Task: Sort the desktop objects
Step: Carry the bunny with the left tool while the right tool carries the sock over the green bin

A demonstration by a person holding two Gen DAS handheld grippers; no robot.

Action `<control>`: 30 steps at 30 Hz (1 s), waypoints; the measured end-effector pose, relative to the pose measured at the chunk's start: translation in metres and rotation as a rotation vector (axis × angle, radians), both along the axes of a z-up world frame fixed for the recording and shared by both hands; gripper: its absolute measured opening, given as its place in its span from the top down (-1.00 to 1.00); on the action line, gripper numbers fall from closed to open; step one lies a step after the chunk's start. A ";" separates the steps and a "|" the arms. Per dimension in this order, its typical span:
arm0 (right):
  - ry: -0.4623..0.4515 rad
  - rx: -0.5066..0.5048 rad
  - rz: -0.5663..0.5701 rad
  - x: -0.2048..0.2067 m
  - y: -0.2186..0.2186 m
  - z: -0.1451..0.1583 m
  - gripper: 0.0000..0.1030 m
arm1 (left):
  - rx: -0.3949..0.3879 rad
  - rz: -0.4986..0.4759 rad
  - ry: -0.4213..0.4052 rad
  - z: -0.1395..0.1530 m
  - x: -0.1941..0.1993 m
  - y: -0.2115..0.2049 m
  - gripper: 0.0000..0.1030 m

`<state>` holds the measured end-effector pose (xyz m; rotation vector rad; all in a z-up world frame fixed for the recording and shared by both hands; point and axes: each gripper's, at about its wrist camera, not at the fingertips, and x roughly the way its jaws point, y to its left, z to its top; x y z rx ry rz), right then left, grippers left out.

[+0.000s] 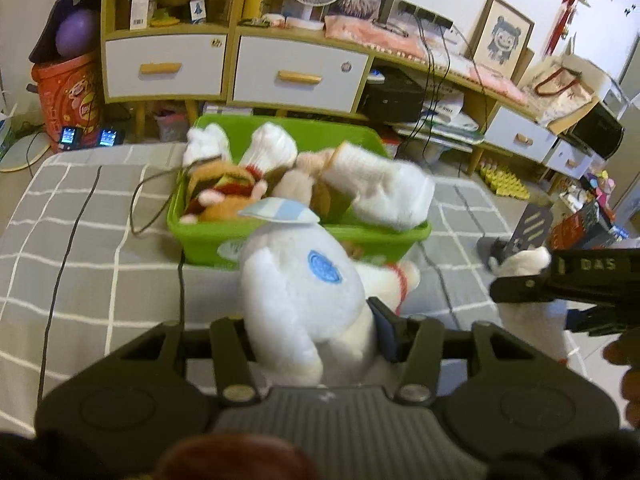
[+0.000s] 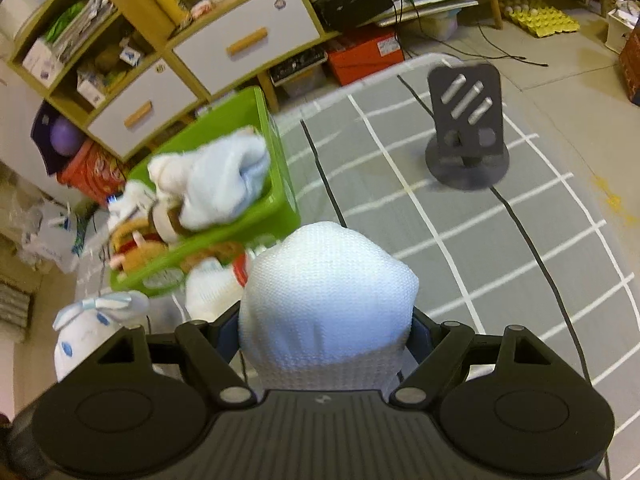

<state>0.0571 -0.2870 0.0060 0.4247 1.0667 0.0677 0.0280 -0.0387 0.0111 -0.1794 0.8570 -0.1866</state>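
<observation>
My left gripper [image 1: 316,344] pinches a white plush [image 1: 300,292] at lower center; my right gripper [image 2: 324,340] clamps a white sock [image 2: 328,292]. Above, the green bin [image 1: 208,236] holds plush toys [image 1: 224,192].

Left tongs [image 1: 316,336]: jaws closed partway, clamped on white plush toy [image 1: 298,292] held between fingers, toy filling gap and rising in front of the camera. Right tongs [image 2: 326,332]: jaws likewise pressed against white knitted bundle [image 2: 328,296], gripped from both sides. In left wrist view, right tongs [image 1: 560,284] enter from right edge, roughly level, pointing leftward; holder's hand [image 1: 624,364] partly visible at right edge.
</observation>
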 end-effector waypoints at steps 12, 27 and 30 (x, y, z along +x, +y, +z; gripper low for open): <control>-0.031 0.100 -0.081 0.036 0.022 0.010 -0.55 | 0.033 0.019 -0.059 0.024 0.030 -0.006 0.09; -0.062 0.176 -0.094 0.076 0.033 0.033 -0.55 | -0.055 0.004 -0.022 0.050 0.088 0.010 0.08; -0.108 0.190 -0.082 0.093 0.033 0.046 -0.55 | -0.050 0.002 -0.046 0.059 0.101 0.013 0.08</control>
